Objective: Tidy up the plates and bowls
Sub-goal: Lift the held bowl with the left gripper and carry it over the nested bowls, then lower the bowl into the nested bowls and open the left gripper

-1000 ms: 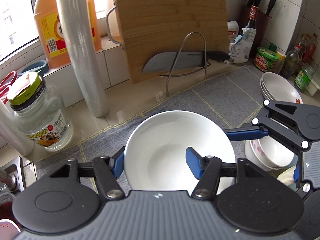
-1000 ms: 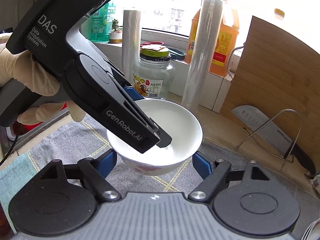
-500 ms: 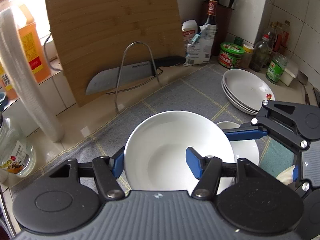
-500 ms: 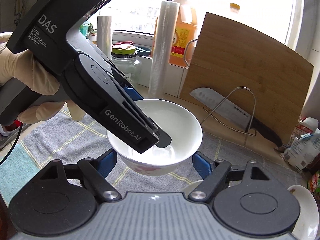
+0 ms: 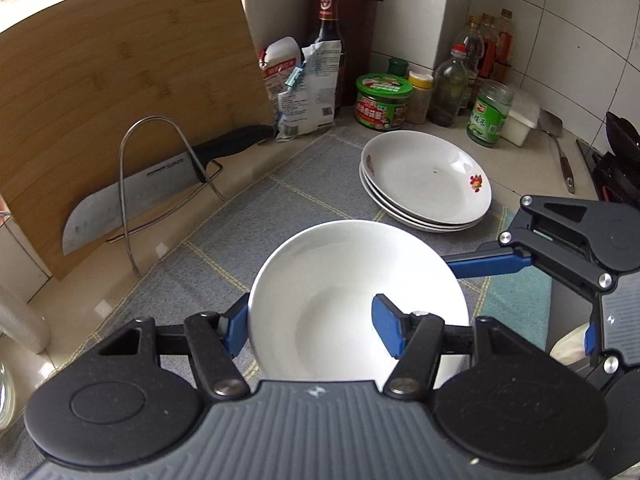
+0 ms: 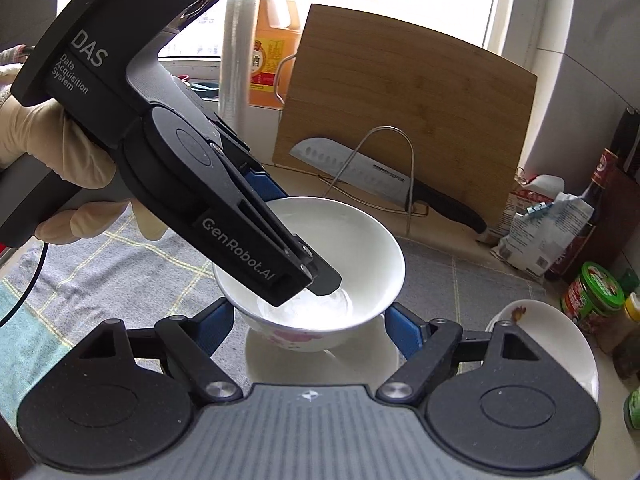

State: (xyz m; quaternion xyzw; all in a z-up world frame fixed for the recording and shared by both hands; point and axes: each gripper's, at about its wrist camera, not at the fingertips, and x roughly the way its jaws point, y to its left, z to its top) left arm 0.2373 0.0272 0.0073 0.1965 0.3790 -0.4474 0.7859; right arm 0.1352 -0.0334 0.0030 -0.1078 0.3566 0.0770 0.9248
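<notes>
A white bowl (image 5: 340, 280) with a pink pattern on its outside (image 6: 288, 336) hangs above the grey cloth. My left gripper (image 5: 310, 320) is shut on its near wall, one blue pad (image 5: 386, 330) inside and the other outside. In the right wrist view the left gripper (image 6: 316, 276) reaches down into the bowl. My right gripper (image 6: 308, 322) clasps the bowl's lower body from both sides, its pads against it. Directly under the held bowl sits another white bowl (image 6: 320, 364). A stack of white plates (image 5: 424, 180) lies to the right on the cloth.
A bamboo cutting board (image 5: 120, 100) leans on the wall, with a cleaver (image 5: 140, 188) in a wire rack before it. Bottles and jars (image 5: 452, 88) crowd the back right corner. A spatula (image 5: 560, 156) lies at far right. A gloved hand (image 6: 48, 156) holds the left gripper.
Both grippers have carried the bowl to the right along the counter, away from the glass jar and oil bottle. It now hangs over another bowl, near the plate stack.
</notes>
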